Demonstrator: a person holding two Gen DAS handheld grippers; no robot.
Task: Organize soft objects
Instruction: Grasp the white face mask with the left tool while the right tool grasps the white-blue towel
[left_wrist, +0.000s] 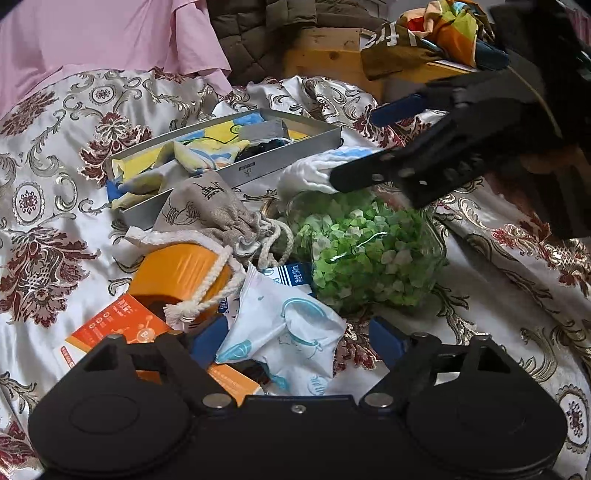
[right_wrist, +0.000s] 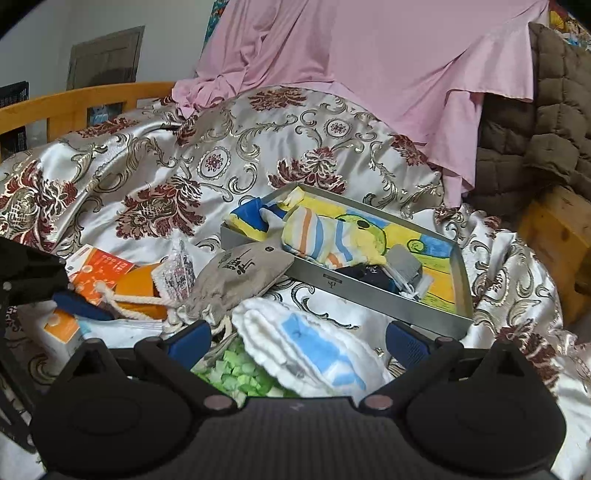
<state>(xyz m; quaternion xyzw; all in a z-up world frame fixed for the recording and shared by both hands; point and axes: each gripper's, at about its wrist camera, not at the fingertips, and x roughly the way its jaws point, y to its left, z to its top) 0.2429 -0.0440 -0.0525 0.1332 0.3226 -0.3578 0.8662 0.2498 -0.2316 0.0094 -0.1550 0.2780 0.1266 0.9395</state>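
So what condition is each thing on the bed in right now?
Metal tray: open, partly filled with cloths.
Grey pouch: drawstring pulled shut, leaning on the tray.
White towel: folded, between the right gripper's open fingers, not pinched.
Bag of green bits: sealed, lying flat.
White packet: crumpled, between the left gripper's open fingers.

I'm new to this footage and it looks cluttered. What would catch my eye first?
Probably the clear bag of bright green chips, in the middle of the shiny flowered bedspread. Behind it lies a shallow grey tray holding a yellow-and-blue cloth and a striped sock. Nearer, the open left gripper straddles a crumpled white-and-blue packet, while the open right gripper hovers over a folded white towel.
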